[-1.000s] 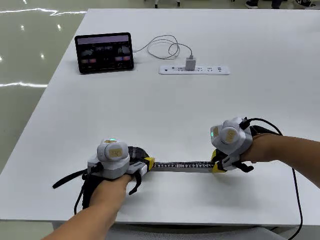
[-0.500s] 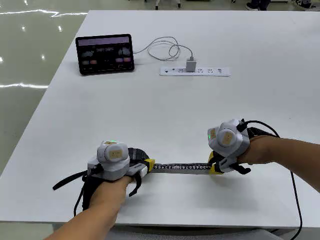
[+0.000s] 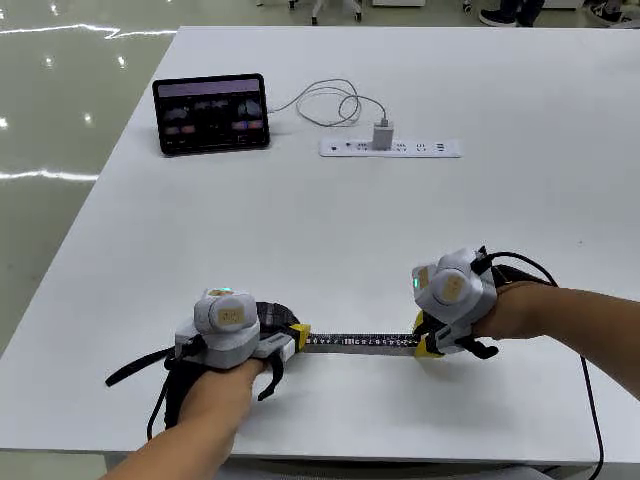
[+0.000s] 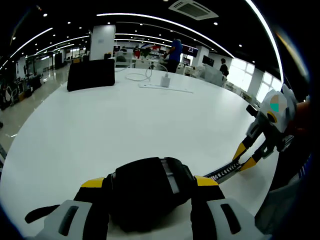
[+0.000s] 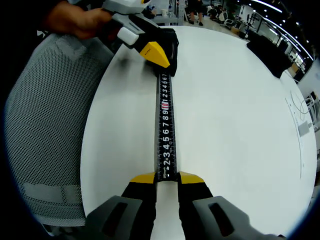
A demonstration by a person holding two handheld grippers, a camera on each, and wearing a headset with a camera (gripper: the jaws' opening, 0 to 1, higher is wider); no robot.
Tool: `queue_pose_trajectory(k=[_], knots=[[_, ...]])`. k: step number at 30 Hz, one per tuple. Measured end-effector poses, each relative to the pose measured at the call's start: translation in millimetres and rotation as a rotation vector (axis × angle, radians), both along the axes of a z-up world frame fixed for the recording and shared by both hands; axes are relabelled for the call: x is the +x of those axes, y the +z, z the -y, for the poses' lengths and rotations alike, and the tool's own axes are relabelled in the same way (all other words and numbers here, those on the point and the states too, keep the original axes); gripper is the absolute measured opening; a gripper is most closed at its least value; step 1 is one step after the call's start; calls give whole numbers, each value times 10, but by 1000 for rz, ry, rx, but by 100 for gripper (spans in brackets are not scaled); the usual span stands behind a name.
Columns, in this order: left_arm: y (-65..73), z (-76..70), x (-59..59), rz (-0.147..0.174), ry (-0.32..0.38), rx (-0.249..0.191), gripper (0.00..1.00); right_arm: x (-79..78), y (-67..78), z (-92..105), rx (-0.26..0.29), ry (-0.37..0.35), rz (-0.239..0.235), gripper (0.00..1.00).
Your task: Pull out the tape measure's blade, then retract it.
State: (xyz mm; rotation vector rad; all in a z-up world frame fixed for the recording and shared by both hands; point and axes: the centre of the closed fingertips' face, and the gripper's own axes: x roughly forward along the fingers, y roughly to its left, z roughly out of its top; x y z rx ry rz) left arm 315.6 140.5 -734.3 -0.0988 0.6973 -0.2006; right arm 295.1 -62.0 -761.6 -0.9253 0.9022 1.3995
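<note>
The black tape measure case [image 4: 147, 192] sits between the yellow-tipped jaws of my left gripper [image 4: 150, 182], which is shut on it near the table's front edge; in the head view the case [image 3: 275, 320] shows beside that gripper [image 3: 290, 338]. Its black numbered blade [image 5: 165, 130] runs out flat over the white table to my right gripper [image 5: 162, 177], shut on the blade's end. In the head view the blade [image 3: 360, 341] spans the short gap between the left gripper and the right gripper [image 3: 425, 345].
A dark tablet [image 3: 211, 112] stands at the far left of the table. A white power strip [image 3: 390, 148] with a plugged charger and coiled white cable [image 3: 330, 98] lies behind the middle. The table's front edge [image 3: 380, 455] is close below both hands. A grey mesh chair [image 5: 50, 125] stands by the table.
My right gripper has moved left toward the left gripper with the blade's end, so the exposed blade is shorter. The left gripper keeps hold of the case.
</note>
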Motion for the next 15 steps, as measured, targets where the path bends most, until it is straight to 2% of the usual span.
queue_pose_trajectory(k=[9,15], knots=[[3,1,-4,0,3,-1,63,33,-11,-50,11,15,22,11],[5,3,-6,0,2,-3,63,27,2,-79,20,-2,11,11]])
